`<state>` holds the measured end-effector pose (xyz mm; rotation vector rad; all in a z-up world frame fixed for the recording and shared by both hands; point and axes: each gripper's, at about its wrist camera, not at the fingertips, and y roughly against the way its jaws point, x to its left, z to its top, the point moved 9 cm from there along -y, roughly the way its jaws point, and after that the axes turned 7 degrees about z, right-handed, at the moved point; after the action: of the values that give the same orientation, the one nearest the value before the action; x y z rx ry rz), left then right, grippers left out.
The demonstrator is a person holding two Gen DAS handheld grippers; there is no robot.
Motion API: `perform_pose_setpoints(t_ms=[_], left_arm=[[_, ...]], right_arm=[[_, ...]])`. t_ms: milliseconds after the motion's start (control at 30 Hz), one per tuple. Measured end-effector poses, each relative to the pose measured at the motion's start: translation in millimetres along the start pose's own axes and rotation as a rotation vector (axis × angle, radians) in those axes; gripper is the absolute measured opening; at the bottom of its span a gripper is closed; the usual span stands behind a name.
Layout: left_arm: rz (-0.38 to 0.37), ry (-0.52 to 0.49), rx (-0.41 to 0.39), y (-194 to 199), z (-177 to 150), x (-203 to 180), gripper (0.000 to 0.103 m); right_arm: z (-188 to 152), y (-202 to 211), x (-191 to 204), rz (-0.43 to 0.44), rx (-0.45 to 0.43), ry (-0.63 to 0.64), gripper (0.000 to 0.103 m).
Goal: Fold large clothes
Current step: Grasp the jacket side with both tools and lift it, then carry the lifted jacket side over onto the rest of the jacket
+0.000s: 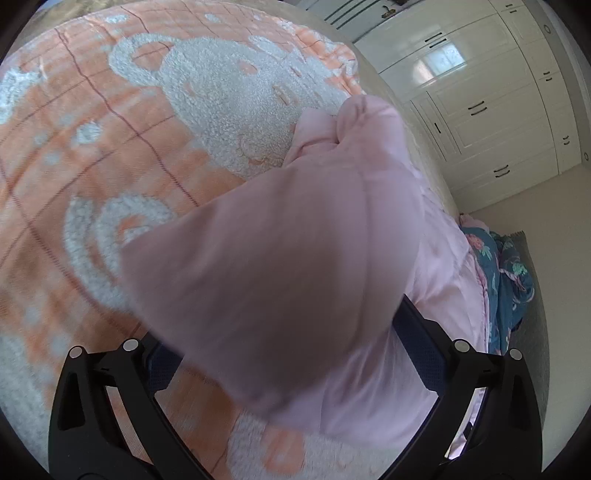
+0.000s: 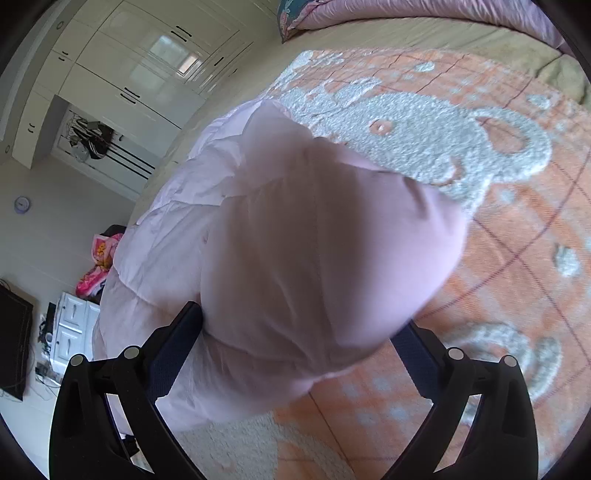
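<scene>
A pale pink padded jacket lies on the bed, and a puffy fold of it rises close to both cameras. In the left wrist view the jacket (image 1: 280,243) bulges between the widely spread fingers of my left gripper (image 1: 291,332) and hides their tips. In the right wrist view the same jacket (image 2: 317,236) fills the wide gap of my right gripper (image 2: 299,317); its left fingertip (image 2: 190,314) shows beside the cloth. Both jaws stand far apart, and the fabric sits between them, blurred.
An orange and white fleece blanket (image 1: 110,147) with bear shapes covers the bed (image 2: 461,33). A blue flowered quilt (image 1: 506,280) lies bunched at the bed's edge. White wardrobes (image 1: 491,122) line the wall. A white drawer unit (image 2: 74,332) and a dark screen (image 2: 13,339) stand on the floor side.
</scene>
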<state>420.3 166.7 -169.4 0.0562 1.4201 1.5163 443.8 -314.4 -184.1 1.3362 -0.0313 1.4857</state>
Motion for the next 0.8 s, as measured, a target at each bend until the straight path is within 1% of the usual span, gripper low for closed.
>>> perform_pose_setpoints(t_ms=[67, 200, 233, 267, 300, 333, 367, 433, 467, 500, 533, 600, 700, 800], left_arm=[[-0.005, 0.010, -0.004, -6.2, 3.0, -0.5, 0.095], [0.002, -0.008, -0.031, -10.3, 6.1, -5.4, 0.095], [0.002, -0.012, -0.037, -10.8, 6.4, -6.1, 0.095], [0.004, -0.020, -0.047, -10.7, 6.8, -7.2, 0.093], [0.006, -0.033, -0.057, -10.4, 7.3, -8.9, 0.091], [0.008, -0.052, -0.069, -10.0, 8.3, -11.2, 0.088], [0.021, -0.074, -0.077, -9.7, 8.6, -12.9, 0.085], [0.048, -0.132, -0.100, -6.4, 9.0, -19.5, 0.079], [0.051, -0.150, -0.110, -4.3, 9.4, -22.6, 0.073], [0.049, -0.164, -0.117, -2.4, 9.5, -25.1, 0.068], [0.050, -0.179, -0.125, 0.0, 9.8, -27.8, 0.065], [0.051, -0.201, -0.135, 1.2, 10.7, -31.6, 0.056], [0.047, -0.224, -0.146, 4.5, 12.5, -37.9, 0.048], [0.041, -0.240, -0.159, 9.3, 14.0, -43.5, 0.041]], right_arm=[[4.0, -6.6, -0.7, 0.027, -0.013, -0.022, 0.099], [10.7, -13.8, 1.4, 0.052, -0.042, -0.014, 0.098], [11.1, -15.2, 2.6, 0.059, -0.049, -0.005, 0.096], [11.9, -16.1, 4.6, 0.073, -0.056, 0.008, 0.087], [11.0, -15.5, 5.6, 0.085, -0.060, 0.018, 0.083], [11.1, -15.3, 8.3, 0.102, -0.065, 0.032, 0.074], [11.5, -14.8, 11.1, 0.114, -0.068, 0.048, 0.068], [12.8, -12.8, 15.4, 0.126, -0.072, 0.080, 0.061], [13.7, -12.3, 17.4, 0.129, -0.072, 0.095, 0.057], [12.9, -11.7, 19.8, 0.127, -0.071, 0.107, 0.056], [13.1, -11.2, 22.5, 0.123, -0.068, 0.122, 0.053], [14.0, -9.6, 28.8, 0.109, -0.068, 0.165, 0.049], [17.6, -11.0, 36.4, 0.090, -0.061, 0.215, 0.044], [20.2, -8.5, 43.8, 0.096, -0.053, 0.249, 0.039]])
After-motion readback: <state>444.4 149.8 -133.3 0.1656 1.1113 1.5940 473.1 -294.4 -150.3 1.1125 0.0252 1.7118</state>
